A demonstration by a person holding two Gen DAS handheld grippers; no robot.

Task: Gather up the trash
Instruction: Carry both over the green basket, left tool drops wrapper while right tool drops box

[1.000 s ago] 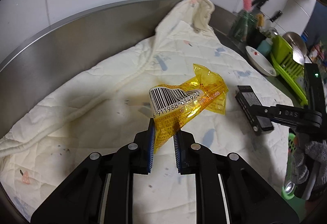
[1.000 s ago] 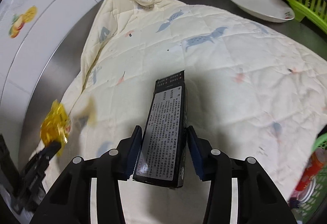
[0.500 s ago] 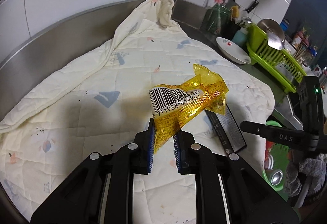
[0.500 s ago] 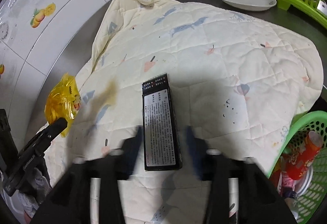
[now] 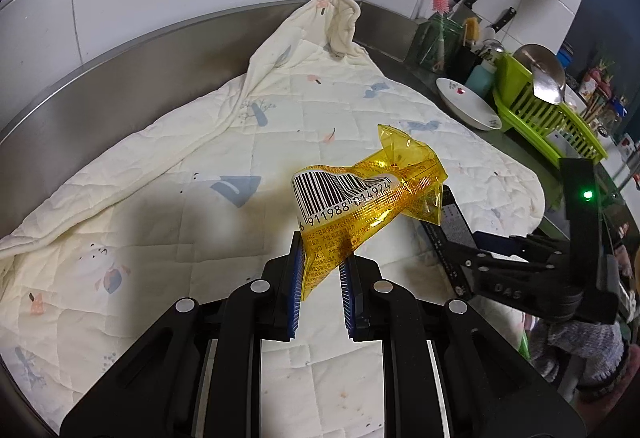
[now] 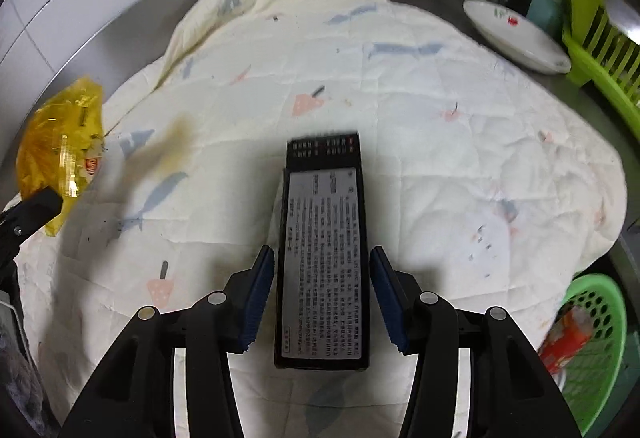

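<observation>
My left gripper (image 5: pixel 320 266) is shut on a crumpled yellow plastic wrapper (image 5: pixel 368 194) with a barcode, held above the quilted cloth (image 5: pixel 180 206). The wrapper also shows at the left of the right wrist view (image 6: pixel 60 150). A long black box (image 6: pixel 324 246) with a grey label lies on the cloth between the open fingers of my right gripper (image 6: pixel 322 278); the pads stand just off its sides. The box (image 5: pixel 448 222) and right gripper (image 5: pixel 472 258) show at the right of the left wrist view.
A green basket (image 6: pixel 592 350) holding trash sits low at the right, past the cloth's edge. A white plate (image 6: pixel 516 38), a green dish rack (image 6: pixel 600 50) and a utensil holder (image 5: pixel 444 38) stand at the back right. A steel rim and tiled wall run behind.
My right gripper let go of the black box, drew back, then came forward around it again with fingers open. My left gripper kept hold of the wrapper and turned its view to the right.
</observation>
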